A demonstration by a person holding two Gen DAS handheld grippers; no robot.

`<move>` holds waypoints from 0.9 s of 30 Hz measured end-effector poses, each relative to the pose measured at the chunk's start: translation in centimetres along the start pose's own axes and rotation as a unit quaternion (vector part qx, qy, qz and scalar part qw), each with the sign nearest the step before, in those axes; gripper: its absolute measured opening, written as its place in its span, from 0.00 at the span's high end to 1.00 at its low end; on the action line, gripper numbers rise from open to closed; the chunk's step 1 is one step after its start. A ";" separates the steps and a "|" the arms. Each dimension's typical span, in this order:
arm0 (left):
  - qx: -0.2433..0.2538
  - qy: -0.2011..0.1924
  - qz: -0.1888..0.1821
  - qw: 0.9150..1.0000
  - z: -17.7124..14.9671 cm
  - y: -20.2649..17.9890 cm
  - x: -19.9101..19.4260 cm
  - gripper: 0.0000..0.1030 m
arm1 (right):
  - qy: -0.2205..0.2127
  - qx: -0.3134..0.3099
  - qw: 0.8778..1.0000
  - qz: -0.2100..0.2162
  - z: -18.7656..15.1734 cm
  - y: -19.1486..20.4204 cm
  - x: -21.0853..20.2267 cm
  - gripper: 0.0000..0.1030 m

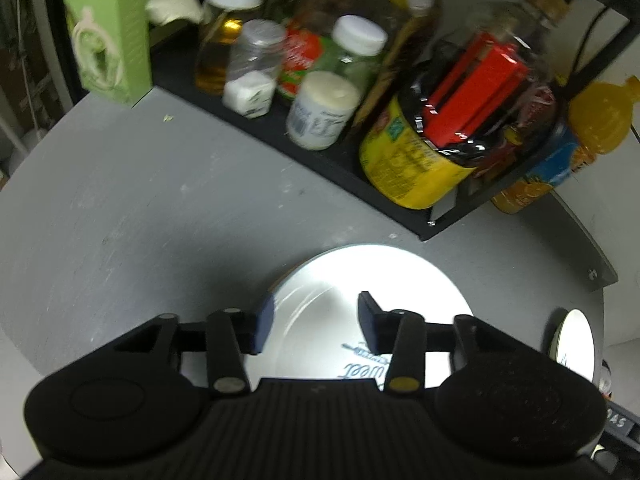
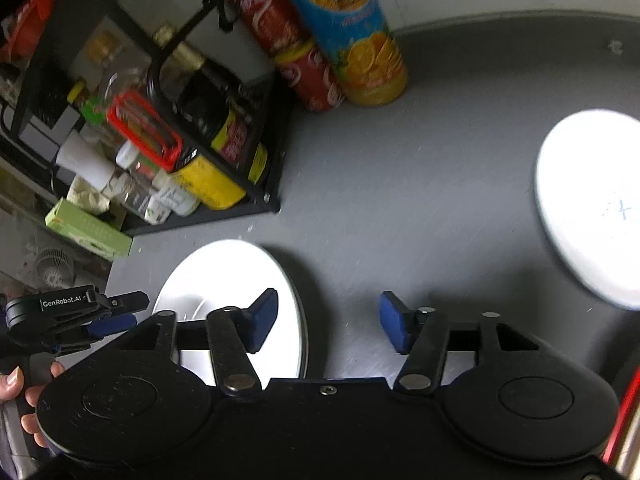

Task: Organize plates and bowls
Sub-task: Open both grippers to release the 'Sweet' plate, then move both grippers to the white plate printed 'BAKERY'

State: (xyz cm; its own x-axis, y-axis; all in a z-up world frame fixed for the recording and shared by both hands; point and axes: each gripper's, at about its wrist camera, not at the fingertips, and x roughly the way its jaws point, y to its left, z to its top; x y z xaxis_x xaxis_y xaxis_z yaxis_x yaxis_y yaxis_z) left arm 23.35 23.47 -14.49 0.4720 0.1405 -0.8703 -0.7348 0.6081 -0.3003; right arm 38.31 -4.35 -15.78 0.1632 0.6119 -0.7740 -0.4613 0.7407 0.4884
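Hovering over the near part of the grey tabletop (image 1: 160, 208), the left gripper (image 1: 316, 322) has its fingers spread over a white plate (image 1: 372, 280), one pad at the plate's left rim and the other above its middle; whether they touch it I cannot tell. Blue lettering shows on the plate close to the gripper body. The right gripper (image 2: 328, 320) is also spread wide, with one pad above that same plate (image 2: 224, 276) and the other above bare tabletop. Only the right wrist view shows the left gripper (image 2: 116, 316) from the side, held by a hand (image 2: 24, 396) at the tabletop's left edge. A second white plate (image 2: 592, 204) lies well apart toward the right edge; the left view catches just a sliver of it (image 1: 574, 344). Farther back stands a black rack (image 1: 320, 160) crowded with jars and bottles, among them a yellow jar (image 1: 416, 160) holding red sticks. Beside the rack's right end stand an orange drink bottle (image 2: 356, 36) and red cans (image 2: 292, 44). A green box (image 1: 108, 32) stands at the rack's left end
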 end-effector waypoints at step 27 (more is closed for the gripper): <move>0.141 0.036 -0.052 0.988 -1.7 -15.7 1.1 0.15 | -0.065 0.023 0.995 -0.066 2.5 -5.8 -7.1 0.00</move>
State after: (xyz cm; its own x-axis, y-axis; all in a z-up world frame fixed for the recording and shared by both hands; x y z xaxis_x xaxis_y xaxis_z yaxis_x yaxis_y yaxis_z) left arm 34.55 12.72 -11.40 0.4937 0.0162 -0.8695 -0.5153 0.8109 -0.2775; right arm 41.98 -12.34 -12.11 0.3319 0.5367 -0.7758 -0.3882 0.8272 0.4062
